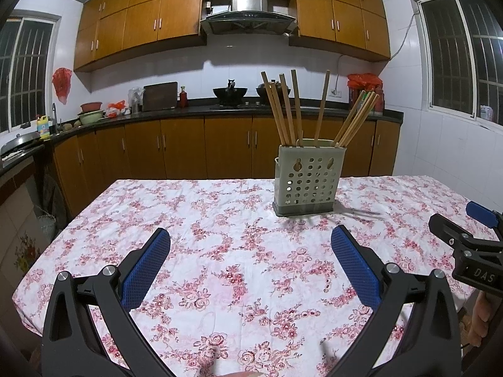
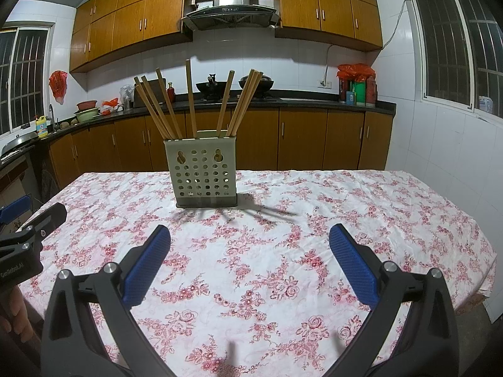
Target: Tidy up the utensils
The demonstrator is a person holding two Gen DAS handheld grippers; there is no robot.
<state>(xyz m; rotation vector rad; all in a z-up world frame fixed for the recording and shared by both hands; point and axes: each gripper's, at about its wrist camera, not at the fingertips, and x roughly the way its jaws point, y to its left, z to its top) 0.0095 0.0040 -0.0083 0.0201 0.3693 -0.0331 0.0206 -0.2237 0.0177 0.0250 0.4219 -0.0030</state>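
1. Kitchen cabinets (image 1: 176,147) in brown wood line the far wall, with a steel hood (image 1: 250,9) above the stove and barred windows (image 2: 452,40) at the sides.
2. Nearer, a table under a white cloth with pink flowers (image 1: 226,220) fills the lower half of both views.
3. On that cloth stands a pale holder with round holes (image 1: 305,179), upright, toward the far side of the table.
4. Wooden chopsticks (image 1: 284,110) stick up out of the holder and fan to the left and right.
5. The left claw (image 1: 250,240) hangs above the cloth with its blue pads wide apart and nothing between them; the holder lies ahead of it, slightly right, well apart.
6. The right claw (image 2: 250,235) is likewise spread wide and empty; the holder (image 2: 203,169) lies ahead of it, slightly left, well apart.
7. Each claw shows at the edge of the other's view, side by side at the near end of the table.
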